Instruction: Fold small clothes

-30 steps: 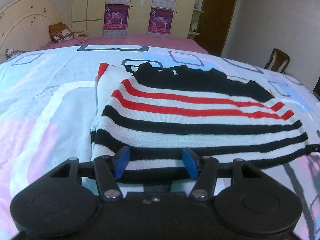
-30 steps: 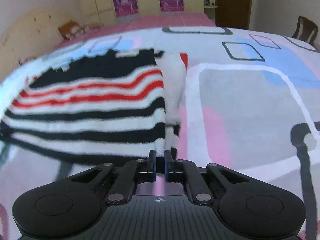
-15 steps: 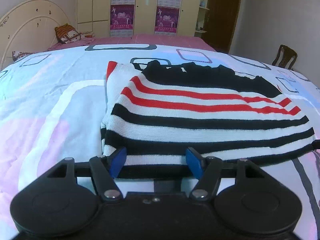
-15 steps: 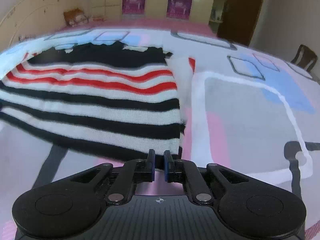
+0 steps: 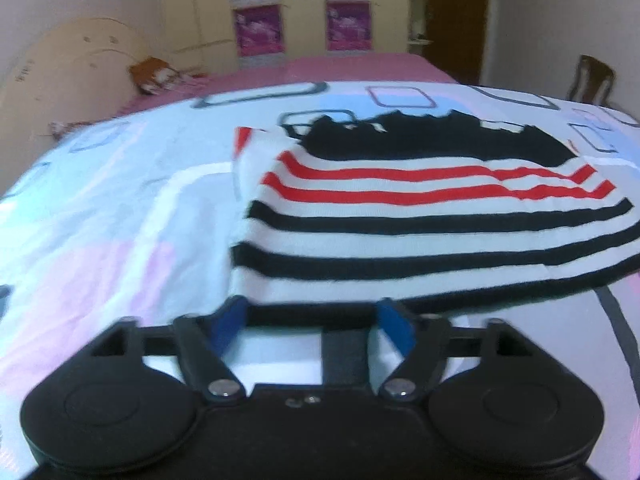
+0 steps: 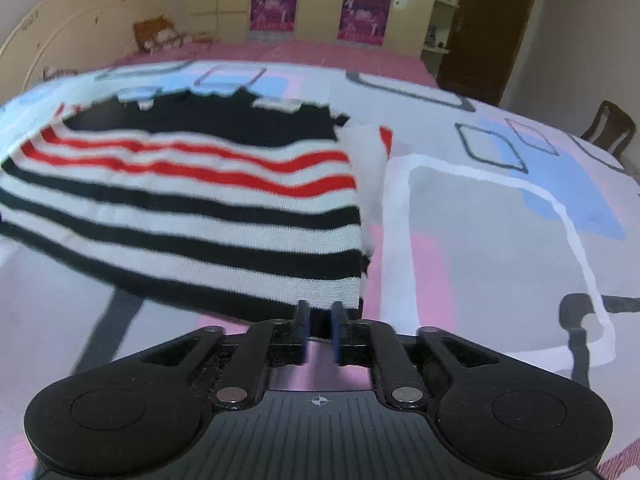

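A folded knit sweater with black, white and red stripes lies flat on the bed; it also shows in the right wrist view. My left gripper is open and empty, just short of the sweater's near left hem. My right gripper stands at the sweater's near right corner with its jaws slightly apart, a narrow gap between the blue pads, and the hem lies just beyond the tips, not pinched.
The bed sheet has pink, grey and blue block patterns. A pink cover lies at the far end by a headboard and cupboards. A wooden chair stands at the right.
My right gripper has let go of the sweater corner and its jaws have opened a little. The sweater has settled flat. My left gripper has drawn back slightly from the hem.
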Action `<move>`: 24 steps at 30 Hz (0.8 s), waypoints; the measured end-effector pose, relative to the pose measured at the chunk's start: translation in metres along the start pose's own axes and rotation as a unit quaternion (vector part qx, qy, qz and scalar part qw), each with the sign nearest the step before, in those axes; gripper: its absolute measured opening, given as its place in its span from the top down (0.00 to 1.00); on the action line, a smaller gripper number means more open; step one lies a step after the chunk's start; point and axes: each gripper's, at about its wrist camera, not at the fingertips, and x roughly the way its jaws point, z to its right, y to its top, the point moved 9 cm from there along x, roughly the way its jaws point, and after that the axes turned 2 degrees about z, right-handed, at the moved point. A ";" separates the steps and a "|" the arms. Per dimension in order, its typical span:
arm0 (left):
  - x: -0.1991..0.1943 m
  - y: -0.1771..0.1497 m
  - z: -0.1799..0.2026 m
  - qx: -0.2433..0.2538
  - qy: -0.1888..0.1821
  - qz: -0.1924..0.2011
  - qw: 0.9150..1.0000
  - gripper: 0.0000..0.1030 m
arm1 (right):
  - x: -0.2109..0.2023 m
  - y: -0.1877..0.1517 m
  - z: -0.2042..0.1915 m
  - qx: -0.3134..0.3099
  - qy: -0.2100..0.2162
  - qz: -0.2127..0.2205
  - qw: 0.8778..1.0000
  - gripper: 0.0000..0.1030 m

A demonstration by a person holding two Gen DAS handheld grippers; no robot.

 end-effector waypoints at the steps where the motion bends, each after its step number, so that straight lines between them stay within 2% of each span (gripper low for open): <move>1: -0.007 -0.002 -0.002 -0.007 0.017 0.008 1.000 0.08 | -0.008 0.003 0.000 0.004 -0.001 0.022 1.000 0.17; 2: -0.011 -0.004 -0.002 -0.013 0.027 0.013 0.999 0.06 | -0.017 0.006 -0.003 0.004 0.005 0.041 0.999 0.17; 4: -0.017 -0.007 0.001 -0.025 0.020 0.013 0.999 0.07 | -0.024 0.007 -0.009 0.007 0.020 0.044 0.999 0.18; 6: -0.020 -0.008 0.004 -0.034 0.013 0.014 0.999 0.07 | -0.031 0.010 -0.017 0.006 0.031 0.057 0.998 0.31; 8: -0.020 -0.010 0.004 -0.047 0.008 0.014 0.999 0.09 | -0.032 0.013 -0.024 0.009 0.037 0.056 0.998 0.57; 10: -0.016 -0.010 0.001 -0.069 -0.003 0.012 0.998 0.11 | -0.030 0.018 -0.029 0.021 0.050 0.058 0.997 0.69; 12: -0.011 -0.012 -0.004 -0.093 -0.011 0.012 0.996 0.18 | -0.027 0.024 -0.035 0.033 0.061 0.065 0.995 0.70; 15: 0.000 -0.013 -0.012 -0.119 -0.016 0.015 0.993 0.23 | -0.019 0.035 -0.050 0.035 0.076 0.064 0.994 0.74; 17: 0.009 -0.014 -0.017 -0.140 -0.022 0.009 0.990 0.24 | -0.010 0.043 -0.061 0.036 0.093 0.063 0.993 0.87; 21: 0.016 -0.013 -0.024 -0.182 -0.033 0.018 0.983 0.24 | 0.010 0.059 -0.076 0.056 0.111 0.059 0.991 0.87; 24: 0.019 -0.012 -0.030 -0.231 -0.045 0.030 0.971 0.24 | 0.023 0.068 -0.084 0.062 0.119 0.054 0.990 0.87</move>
